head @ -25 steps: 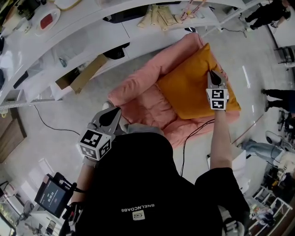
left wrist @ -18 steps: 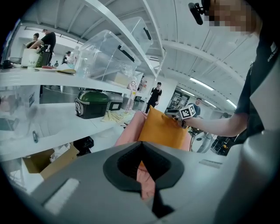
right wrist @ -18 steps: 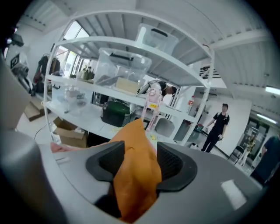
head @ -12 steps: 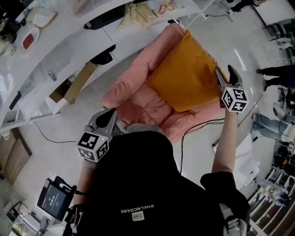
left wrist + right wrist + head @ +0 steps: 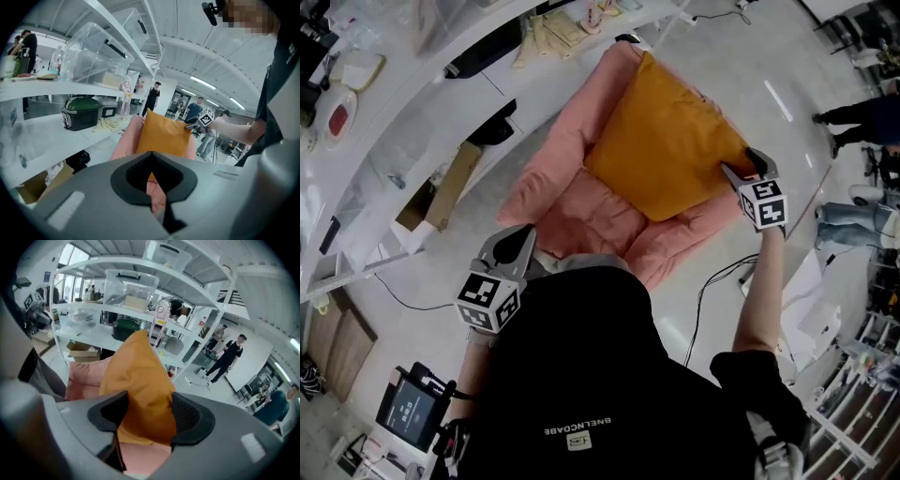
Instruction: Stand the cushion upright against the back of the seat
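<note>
Two tongs: the right gripper [image 5: 741, 163] had just been opening, a corner of the cushion [image 5: 666, 141] loose between its jaws; the left gripper [image 5: 525, 234] was clenched, empty. The cushion leaned against the far back of the seat [image 5: 581, 204] (soft, light, floppy, I'd judge): pinch a corner.

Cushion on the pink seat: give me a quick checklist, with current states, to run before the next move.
1. Cushion stands against the pink seat's back: ok.
2. Right gripper jaws apart, having just been opening, cushion's edge between them unclamped: ok.
3. Left gripper shut, empty, away from the cushion: ok.
4. Cushion will hold unsupported: cannot tell.
</note>
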The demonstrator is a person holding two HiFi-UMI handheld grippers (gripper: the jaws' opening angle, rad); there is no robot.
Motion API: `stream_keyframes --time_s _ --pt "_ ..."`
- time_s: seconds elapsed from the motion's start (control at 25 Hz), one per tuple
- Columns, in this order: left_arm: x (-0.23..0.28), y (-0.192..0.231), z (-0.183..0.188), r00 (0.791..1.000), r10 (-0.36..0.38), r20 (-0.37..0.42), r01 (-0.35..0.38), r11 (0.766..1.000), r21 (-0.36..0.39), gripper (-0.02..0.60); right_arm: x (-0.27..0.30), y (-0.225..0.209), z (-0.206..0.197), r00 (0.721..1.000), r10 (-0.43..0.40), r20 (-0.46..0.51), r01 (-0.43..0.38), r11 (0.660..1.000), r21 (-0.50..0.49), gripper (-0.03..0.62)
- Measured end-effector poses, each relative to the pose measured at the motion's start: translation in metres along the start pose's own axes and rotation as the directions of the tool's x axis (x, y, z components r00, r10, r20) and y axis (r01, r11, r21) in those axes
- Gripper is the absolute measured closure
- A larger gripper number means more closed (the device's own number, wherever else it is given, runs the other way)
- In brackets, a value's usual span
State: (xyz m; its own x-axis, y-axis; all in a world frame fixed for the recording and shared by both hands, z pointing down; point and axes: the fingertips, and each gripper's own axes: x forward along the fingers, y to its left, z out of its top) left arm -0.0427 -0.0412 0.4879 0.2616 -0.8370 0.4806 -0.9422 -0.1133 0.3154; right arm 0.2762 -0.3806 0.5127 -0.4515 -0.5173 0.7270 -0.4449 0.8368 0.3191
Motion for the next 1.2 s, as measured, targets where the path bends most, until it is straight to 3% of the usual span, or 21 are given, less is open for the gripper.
stream_keyframes --time_s 0.16,0.4,0.84,1.2 --pt "-0.001 0.002 0.0 1.0 0.01 0.0 -0.01 1.0 0.009 0.566 0.018 -0.002 -0.012 0.999 -0.04 -0.035 0.042 0.998 0.049 0.329" --pt "-0.002 0.008 -0.003 1.0 0.025 -0.011 -0.025 1.0 0.005 0.566 0.052 -0.001 -0.036 0.996 -0.037 -0.085 0.05 0.987 0.155 0.384" --pt "0.0 0.007 -0.005 0.999 0.025 -0.029 -0.024 1.0 0.005 0.566 0.083 0.047 -0.085 0.988 -0.021 -0.154 0.05 0.982 0.183 0.434" --pt "0.007 -0.002 -0.004 0.999 0.003 -0.05 -0.002 1.0 0.025 0.566 0.093 0.055 -0.103 0.988 -0.099 -0.122 0.124 0.968 0.219 0.442"
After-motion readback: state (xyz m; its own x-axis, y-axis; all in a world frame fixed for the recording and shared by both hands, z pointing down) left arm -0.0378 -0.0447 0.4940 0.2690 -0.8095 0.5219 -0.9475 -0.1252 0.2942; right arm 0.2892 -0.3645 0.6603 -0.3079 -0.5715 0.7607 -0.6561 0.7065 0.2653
